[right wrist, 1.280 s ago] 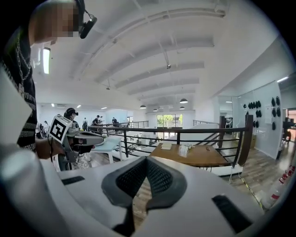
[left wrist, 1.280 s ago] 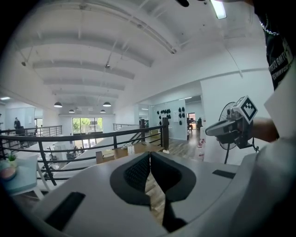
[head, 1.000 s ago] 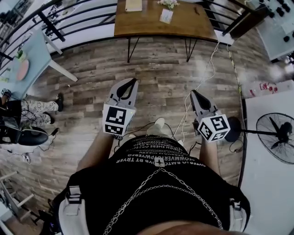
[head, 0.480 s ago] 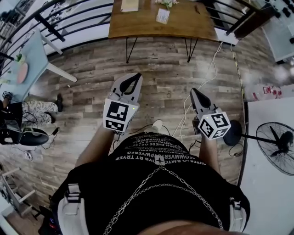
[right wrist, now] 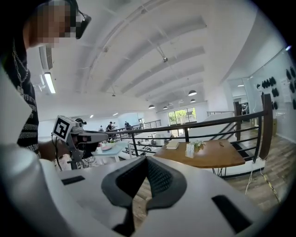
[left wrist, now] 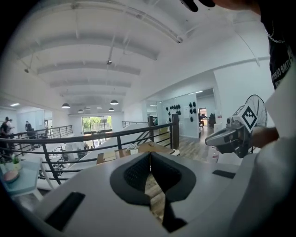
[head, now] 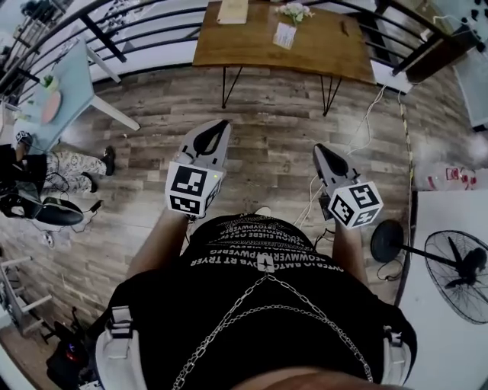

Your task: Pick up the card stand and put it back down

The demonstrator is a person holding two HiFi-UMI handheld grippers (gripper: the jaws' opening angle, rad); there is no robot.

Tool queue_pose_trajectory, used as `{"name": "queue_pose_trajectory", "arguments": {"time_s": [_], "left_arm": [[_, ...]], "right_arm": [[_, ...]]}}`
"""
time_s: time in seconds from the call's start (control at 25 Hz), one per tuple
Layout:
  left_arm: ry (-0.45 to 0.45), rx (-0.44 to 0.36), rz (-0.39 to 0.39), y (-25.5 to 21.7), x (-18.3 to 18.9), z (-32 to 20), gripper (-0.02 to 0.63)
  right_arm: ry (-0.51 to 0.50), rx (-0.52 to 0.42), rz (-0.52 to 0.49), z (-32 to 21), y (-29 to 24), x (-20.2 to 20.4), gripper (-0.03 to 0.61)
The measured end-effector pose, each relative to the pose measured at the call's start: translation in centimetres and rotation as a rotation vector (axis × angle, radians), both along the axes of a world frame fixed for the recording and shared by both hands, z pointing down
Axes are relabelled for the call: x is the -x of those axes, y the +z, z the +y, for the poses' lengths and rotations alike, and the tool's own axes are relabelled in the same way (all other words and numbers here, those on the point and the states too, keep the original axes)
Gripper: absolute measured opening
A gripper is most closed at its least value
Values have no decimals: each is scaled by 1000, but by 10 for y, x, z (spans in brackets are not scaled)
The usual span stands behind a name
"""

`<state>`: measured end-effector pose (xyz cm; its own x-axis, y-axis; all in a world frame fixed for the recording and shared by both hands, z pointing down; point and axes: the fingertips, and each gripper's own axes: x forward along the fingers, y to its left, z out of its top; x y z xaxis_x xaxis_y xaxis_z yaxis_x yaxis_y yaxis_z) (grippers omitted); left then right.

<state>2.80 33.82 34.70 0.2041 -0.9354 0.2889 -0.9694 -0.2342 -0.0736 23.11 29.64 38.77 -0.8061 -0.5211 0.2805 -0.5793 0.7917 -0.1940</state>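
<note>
The card stand (head: 284,34), a small upright white card, stands on a wooden table (head: 320,53) across the floor, well ahead of both grippers. In the right gripper view the card stand (right wrist: 189,150) shows on that table beside a small bunch of flowers (right wrist: 199,145). My left gripper (head: 219,126) is held at waist height over the plank floor, its jaws shut and empty. My right gripper (head: 318,150) is level with it, jaws also shut on nothing. In their own views the left gripper (left wrist: 149,153) and the right gripper (right wrist: 147,159) show closed tips.
A black railing (head: 137,23) runs behind the table. A pale blue table (head: 57,87) and a seated person (head: 53,171) are at the left. A standing fan (head: 457,266) and a white surface (head: 450,320) are at the right. Cables (head: 362,122) trail across the floor. A notebook (head: 232,11) lies on the wooden table.
The head view has shifted, so the wooden table sits a little lower and further right in the picture. Both grippers have stayed shut and kept about the same spacing.
</note>
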Motion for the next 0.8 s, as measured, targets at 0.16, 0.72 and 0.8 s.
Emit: {"name": "queue_pose_trajectory", "arguments": {"time_s": [0.16,0.72,0.8], "left_arm": [[-50,18,-9,5,11,-3,29],[11,18,-38,12,42,-68,29],[37,3,-47,7,46,-85,29]], "right_arm": [[-2,1,10,-19,4,-4,15],[88,-67,90,-78,-5,23,15],[96,-51,68,-85,-6,31,15]]}}
